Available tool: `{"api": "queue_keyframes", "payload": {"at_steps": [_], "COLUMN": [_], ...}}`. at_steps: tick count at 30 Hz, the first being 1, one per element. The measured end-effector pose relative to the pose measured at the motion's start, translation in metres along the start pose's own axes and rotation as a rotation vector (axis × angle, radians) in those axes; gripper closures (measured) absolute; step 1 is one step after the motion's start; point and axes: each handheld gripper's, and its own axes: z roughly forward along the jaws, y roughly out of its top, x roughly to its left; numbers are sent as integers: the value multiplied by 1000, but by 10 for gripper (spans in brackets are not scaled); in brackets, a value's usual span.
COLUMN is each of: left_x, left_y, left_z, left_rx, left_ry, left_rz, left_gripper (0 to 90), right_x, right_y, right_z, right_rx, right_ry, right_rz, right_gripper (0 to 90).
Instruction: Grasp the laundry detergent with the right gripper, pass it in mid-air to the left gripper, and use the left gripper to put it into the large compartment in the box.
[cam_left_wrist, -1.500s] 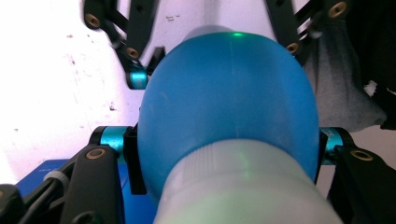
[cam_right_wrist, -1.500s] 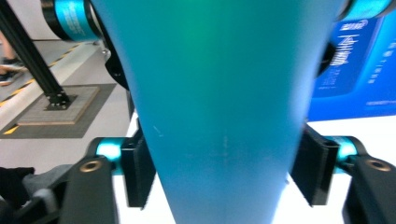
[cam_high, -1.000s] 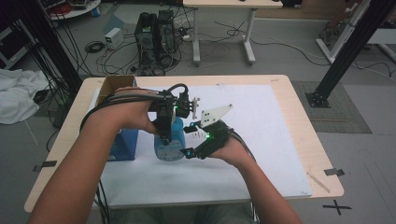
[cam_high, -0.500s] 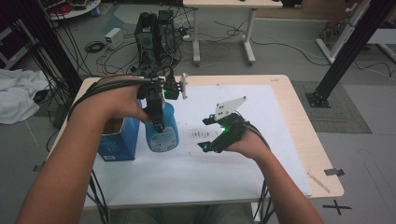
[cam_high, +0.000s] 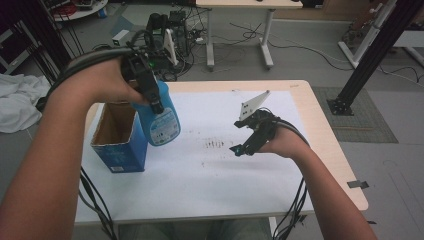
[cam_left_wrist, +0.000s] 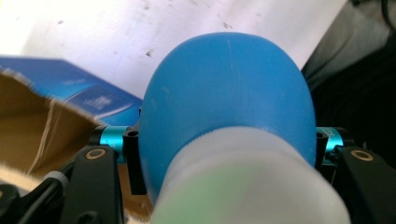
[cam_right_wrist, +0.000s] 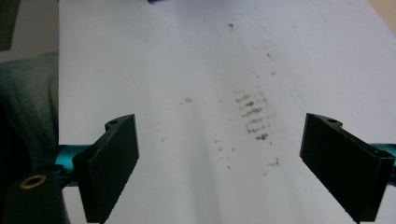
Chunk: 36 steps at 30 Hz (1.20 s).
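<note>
A blue bottle (cam_high: 162, 117) with a pale label hangs in the air, gripped near its top by my left gripper (cam_high: 150, 90), which is shut on it. It is raised above the table, beside the open blue cardboard box (cam_high: 117, 137). In the left gripper view the blue bottle (cam_left_wrist: 229, 93) bulges between the jaws, its whitish neck nearest the camera, and the box (cam_left_wrist: 46, 121) lies below to the left. My right gripper (cam_high: 245, 145) hovers low over the white sheet (cam_high: 210, 165), open and holding nothing. Its fingers (cam_right_wrist: 112, 163) stand wide apart above dark smudges (cam_right_wrist: 252, 116).
The white sheet covers most of the wooden table (cam_high: 325, 135). Cables trail from both grippers off the front edge. Beyond the table are another desk, electronics on the floor and a black frame post (cam_high: 370, 55) at the right.
My left gripper has lifted the blue bottle off the table and carried it up and left, toward the box. My right gripper let go of the bottle and drew back to the right, open.
</note>
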Motion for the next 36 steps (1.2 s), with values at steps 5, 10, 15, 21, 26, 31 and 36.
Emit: {"api": "queue_keyframes", "payload": {"at_steps": [5,10,15,21,26,31,36], "left_x": [14,29,45,62,77,86,93], "left_y": [-14,-28,-43,-61,-71,-76,-77], "left_z": [-15,-25,-35,-39,-34,-26,-16], "left_rx": [-6,-21,-27,-26,2,20,33], "left_ry": [32,36,49,60,68,76,74], "left_rz": [-83,-123,-166,-222,-264,-295,-291], "left_gripper": [384,384,385,384,384,385,384], "right_x": [-2,-2,-1,-3,-4,-5,-5], "right_y": [-4,-5,-6,-7,-7,-7,-8], "right_z": [-7,-6,-3,-1,2,7,10], "right_rx": [13,6,20,22,29,37,48], "right_ry": [-32,-35,-25,-27,-30,-25,-16], "right_rz": [14,3,15,8,10,15,39], "right_gripper": [109,109,109,109,109,109,109]}}
